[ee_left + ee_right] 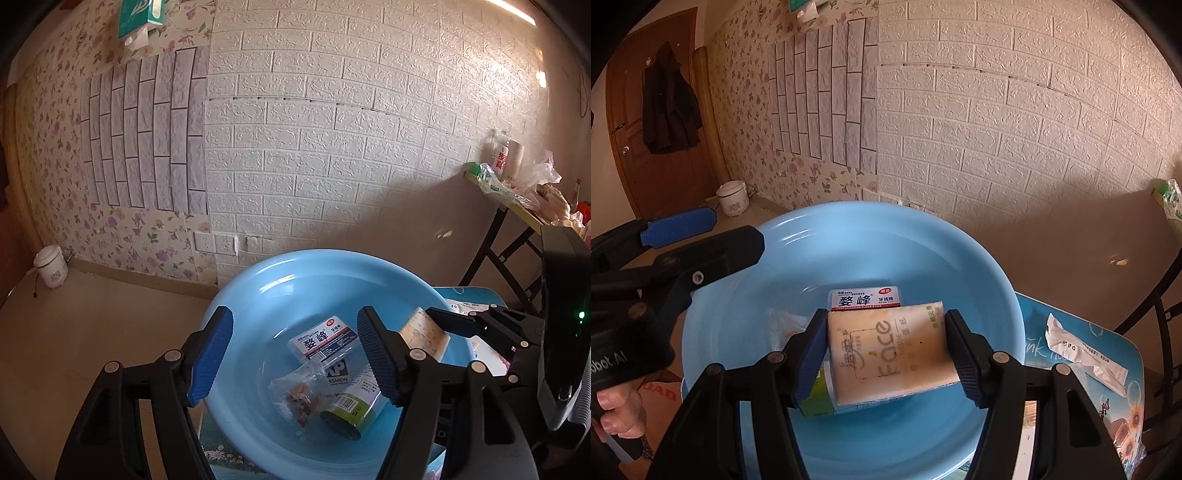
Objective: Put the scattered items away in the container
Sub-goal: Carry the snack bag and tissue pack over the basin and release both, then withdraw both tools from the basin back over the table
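A light blue basin stands on a small table. In it lie a floss-stick box, a clear snack bag and a green-labelled bottle. My left gripper is open and empty above the basin's left side; it also shows in the right wrist view. My right gripper is shut on a beige tissue pack and holds it over the basin.
A white wrapped packet lies on the blue patterned table top right of the basin. A folding table with bottles and bags stands at the right. A white pot sits on the floor by the wall.
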The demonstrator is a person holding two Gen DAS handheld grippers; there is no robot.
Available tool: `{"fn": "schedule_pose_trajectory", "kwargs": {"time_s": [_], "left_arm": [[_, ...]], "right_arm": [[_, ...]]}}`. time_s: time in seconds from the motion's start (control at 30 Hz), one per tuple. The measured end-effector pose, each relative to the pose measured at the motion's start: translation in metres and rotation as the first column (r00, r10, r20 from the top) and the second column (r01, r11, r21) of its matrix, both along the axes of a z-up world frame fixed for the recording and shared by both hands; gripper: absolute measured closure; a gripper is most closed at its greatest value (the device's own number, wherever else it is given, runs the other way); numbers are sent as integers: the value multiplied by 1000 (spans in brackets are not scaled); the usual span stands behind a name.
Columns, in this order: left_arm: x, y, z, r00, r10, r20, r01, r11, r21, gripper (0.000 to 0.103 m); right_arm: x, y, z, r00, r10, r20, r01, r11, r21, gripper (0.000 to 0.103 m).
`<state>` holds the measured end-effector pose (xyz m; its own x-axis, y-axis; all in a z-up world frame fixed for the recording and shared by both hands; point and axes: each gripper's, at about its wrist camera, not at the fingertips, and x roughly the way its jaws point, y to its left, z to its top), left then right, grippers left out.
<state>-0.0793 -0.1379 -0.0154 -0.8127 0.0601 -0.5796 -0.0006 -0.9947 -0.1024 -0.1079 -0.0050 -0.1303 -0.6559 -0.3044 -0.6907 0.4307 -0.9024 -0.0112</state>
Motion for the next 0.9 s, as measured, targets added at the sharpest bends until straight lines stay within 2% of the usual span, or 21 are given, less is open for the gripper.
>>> {"fn": "schedule_pose_trajectory", "kwargs": {"time_s": [0.23,0.53,0.6,0.67,0.73,0.9], "left_arm": [[2,2,0,1000,-8,-7,8,1000,2,34],[5,3,7,1000,-16,-23,16,1000,7,34],[6,2,8,1000,-12,-23,12,1000,10,34],[6,1,9,1000,-7,-20,7,1000,15,34],[7,1,10,1000,-2,-19,3,1000,15,34],[12,3,16,1000,2,-31,-2,1000,8,34]], "right_arm": [[2,0,3,1000,10,-5,-10,1000,-28,39],[5,0,6,1000,20,-7,-20,1000,-19,39],[8,-4,7,1000,22,-19,-21,1000,8,35],[12,-7,8,999,12,-52,-10,999,48,19],[16,-8,9,996,10,-83,-5,998,57,12],[13,3,12,998,-8,-57,9,1000,19,12]]}}
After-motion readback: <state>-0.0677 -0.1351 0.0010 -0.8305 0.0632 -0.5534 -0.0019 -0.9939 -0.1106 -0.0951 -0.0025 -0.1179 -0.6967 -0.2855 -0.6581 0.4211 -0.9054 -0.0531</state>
